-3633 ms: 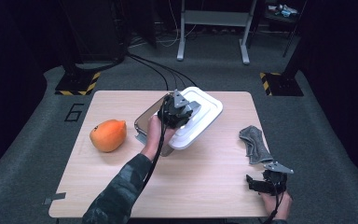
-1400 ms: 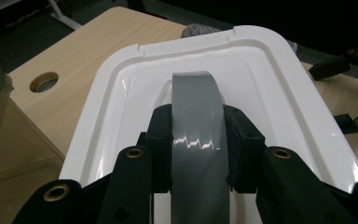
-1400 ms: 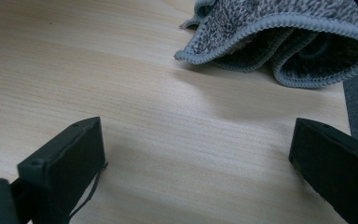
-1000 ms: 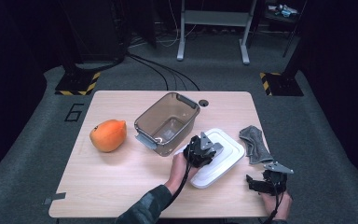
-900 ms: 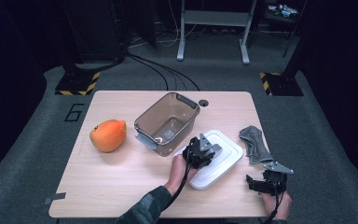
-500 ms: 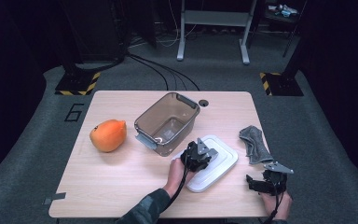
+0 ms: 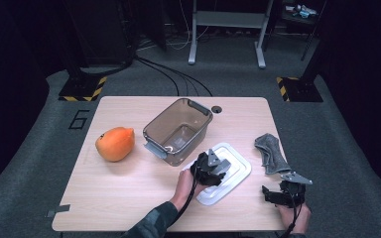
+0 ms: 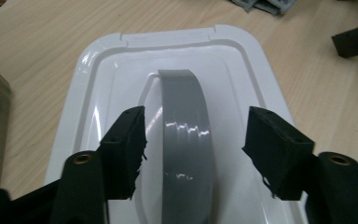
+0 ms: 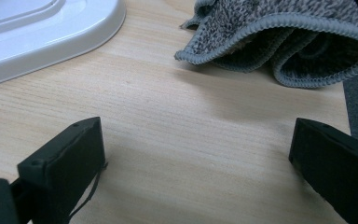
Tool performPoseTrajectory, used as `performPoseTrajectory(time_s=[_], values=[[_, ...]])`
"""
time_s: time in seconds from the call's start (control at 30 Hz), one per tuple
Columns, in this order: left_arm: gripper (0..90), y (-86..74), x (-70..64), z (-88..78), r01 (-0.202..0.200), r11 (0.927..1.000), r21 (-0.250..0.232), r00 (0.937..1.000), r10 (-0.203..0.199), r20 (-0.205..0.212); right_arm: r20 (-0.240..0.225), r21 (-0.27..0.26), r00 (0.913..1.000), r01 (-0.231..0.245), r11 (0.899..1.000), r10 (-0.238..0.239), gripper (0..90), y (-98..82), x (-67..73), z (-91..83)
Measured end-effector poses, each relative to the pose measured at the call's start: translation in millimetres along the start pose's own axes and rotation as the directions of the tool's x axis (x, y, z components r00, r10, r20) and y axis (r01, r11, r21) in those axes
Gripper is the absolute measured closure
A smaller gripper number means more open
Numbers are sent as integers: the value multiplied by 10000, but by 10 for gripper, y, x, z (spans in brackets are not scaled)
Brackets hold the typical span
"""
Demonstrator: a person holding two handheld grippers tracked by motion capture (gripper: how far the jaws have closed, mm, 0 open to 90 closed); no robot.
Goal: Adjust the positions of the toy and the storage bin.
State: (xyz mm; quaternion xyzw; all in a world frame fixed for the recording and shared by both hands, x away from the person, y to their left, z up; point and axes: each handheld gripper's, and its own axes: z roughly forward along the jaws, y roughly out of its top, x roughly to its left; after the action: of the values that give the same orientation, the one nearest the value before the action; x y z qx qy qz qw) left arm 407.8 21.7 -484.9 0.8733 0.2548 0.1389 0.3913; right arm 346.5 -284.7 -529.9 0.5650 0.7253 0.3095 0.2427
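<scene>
Item: white lid (image 7: 230, 171) with grey handle (image 8: 186, 140), lying flat on the tabletop (image 7: 129, 198), just beside the near right corner of the container.

Left gripper (image 7: 213, 166): positioned directly over the lid. Fingers (image 8: 126, 140) had just been opening; they stood spread to either side of the grey handle, which lay between them with a gap on each side, neither pad pressing on it.

Right gripper (image 7: 283, 193): low over the near right corner of the tabletop, well apart from the lid. Fingers (image 9: 70, 163) spread wide, bare wood between them.

Container (image 7: 178, 131): clear smoky plastic tub, open-topped, upright near the middle of the tabletop, grey latch at its near end.

Cloth (image 7: 270, 153): grey, crumpled, lying near the right edge, between lid and table edge, just beyond the right gripper.

Fruit (image 7: 114, 144): orange, rounded, on the left part of the tabletop, apart from the container.
</scene>
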Motion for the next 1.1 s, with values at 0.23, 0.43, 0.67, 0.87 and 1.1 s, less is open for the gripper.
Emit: performPoseTrajectory(time_s=[0.23, 0.43, 0.67, 0.87, 1.1], values=[[260, -78, -86, -182, -518, 9986, -114, 9982, 521, 302, 2, 4, 10000, -2, 10000, 2, 27, 0, 1, 0], [158, -198, -146, -333, -727, 9974, -3, 9950, 725, 687, 3, 5, 10000, -1, 10000, 1, 27, 0, 1, -1], [116, -399, -136, -521, -574, 9983, 72, 9954, 567, 774, 6, -2, 10000, 3, 10000, -3, 27, 0, 1, 0], [109, -580, -78, -698, -295, 9995, 65, 9981, 291, 549, 7, 23, 10000, -49, 10000, 49, 27, -1, 6, -3], [109, -850, -28, -943, 162, 9999, 1, 9998, -162, -91, 21, 11, 10000, -49, 10000, 49, 27, -1, 7, -3]])
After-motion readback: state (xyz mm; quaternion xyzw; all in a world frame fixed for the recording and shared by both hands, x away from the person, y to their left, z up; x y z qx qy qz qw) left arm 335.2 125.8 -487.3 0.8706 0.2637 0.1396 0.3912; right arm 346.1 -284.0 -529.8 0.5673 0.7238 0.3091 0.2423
